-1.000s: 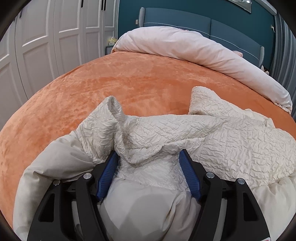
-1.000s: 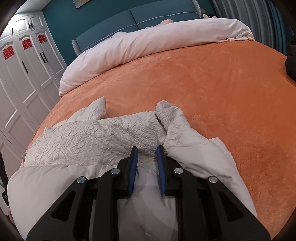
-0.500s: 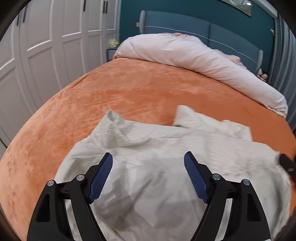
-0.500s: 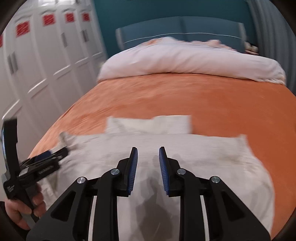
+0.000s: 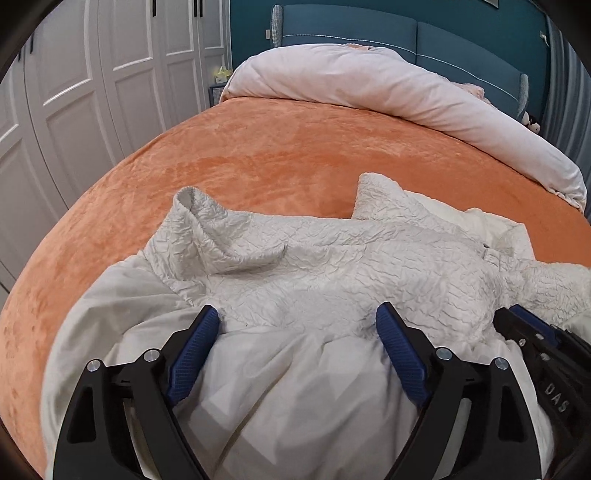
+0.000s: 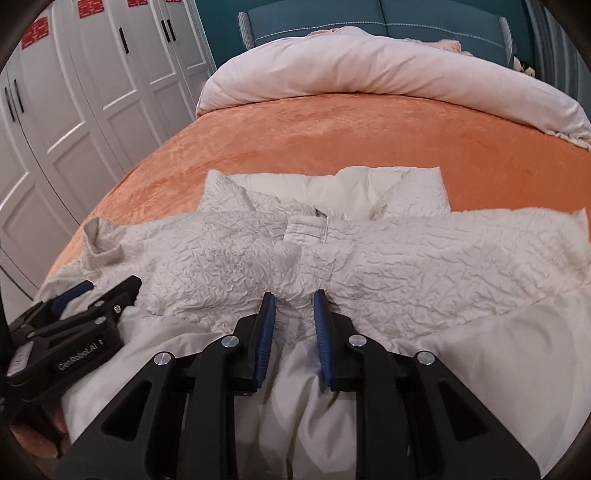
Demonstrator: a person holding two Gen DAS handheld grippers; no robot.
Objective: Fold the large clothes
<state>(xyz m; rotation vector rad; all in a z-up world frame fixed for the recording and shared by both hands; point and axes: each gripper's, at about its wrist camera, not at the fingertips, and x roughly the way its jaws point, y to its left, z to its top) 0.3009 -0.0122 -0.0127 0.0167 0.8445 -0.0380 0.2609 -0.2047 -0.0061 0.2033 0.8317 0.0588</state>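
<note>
A large cream garment (image 5: 332, 266) with a crinkled outer face and smooth lining lies bunched on the orange bed cover; it also shows in the right wrist view (image 6: 406, 258). My left gripper (image 5: 295, 325) is open wide, its blue pads (image 5: 195, 347) resting on the near fold where lining meets crinkled cloth. My right gripper (image 6: 293, 310) has its jaws close together with a ridge of the garment's cloth between them. The left gripper also shows at the left of the right wrist view (image 6: 77, 306), and the right gripper at the right edge of the left wrist view (image 5: 539, 332).
The orange bed cover (image 5: 277, 147) stretches beyond the garment. A rolled pale pink duvet (image 5: 369, 85) lies across the head of the bed before a blue headboard (image 5: 424, 33). White wardrobe doors (image 5: 92, 92) stand to the left.
Both grippers dropped back onto the near fold after a lifted, blurred pass half a second ago. The garment now lies spread wider, sleeves out to both sides. The grippers are close together.
</note>
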